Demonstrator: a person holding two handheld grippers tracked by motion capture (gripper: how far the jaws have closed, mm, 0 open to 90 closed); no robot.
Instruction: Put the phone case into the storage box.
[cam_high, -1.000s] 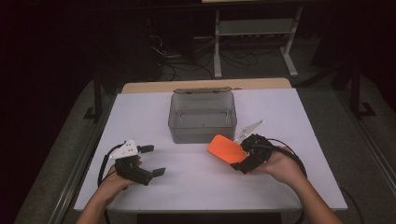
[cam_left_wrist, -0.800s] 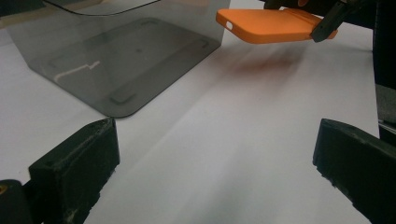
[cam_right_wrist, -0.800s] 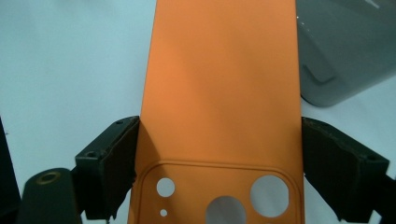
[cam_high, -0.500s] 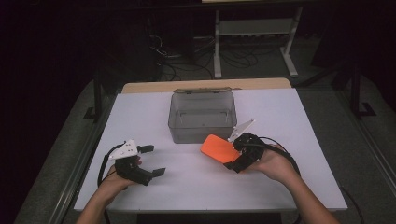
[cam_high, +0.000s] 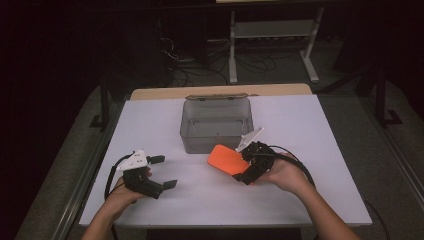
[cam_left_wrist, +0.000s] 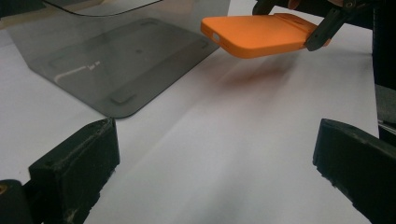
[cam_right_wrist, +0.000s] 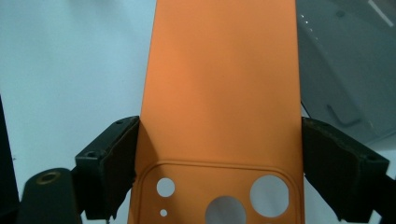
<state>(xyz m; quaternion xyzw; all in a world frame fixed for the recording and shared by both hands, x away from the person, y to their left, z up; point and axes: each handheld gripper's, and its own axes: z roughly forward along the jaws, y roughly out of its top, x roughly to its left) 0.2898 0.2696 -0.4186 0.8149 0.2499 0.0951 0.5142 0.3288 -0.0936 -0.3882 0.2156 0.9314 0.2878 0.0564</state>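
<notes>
One orange phone case (cam_high: 226, 159) clamped in right gripper (cam_high: 248, 167) fingers, long axis toward clear box (cam_high: 216, 125), left gripper (cam_high: 167, 172) fingers spread

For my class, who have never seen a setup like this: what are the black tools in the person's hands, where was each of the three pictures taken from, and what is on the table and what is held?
A person holds a hand-operated gripper in each hand; each has two black jaws. The high view looks down on the white table from above. The other two views come from cameras riding on the grippers, looking along their jaws. A clear grey plastic box stands open on the table. The right gripper clamps an orange phone case by its long edges near the camera cut-outs, holding it above the table beside the box. The left gripper is open and holds nothing.
</notes>
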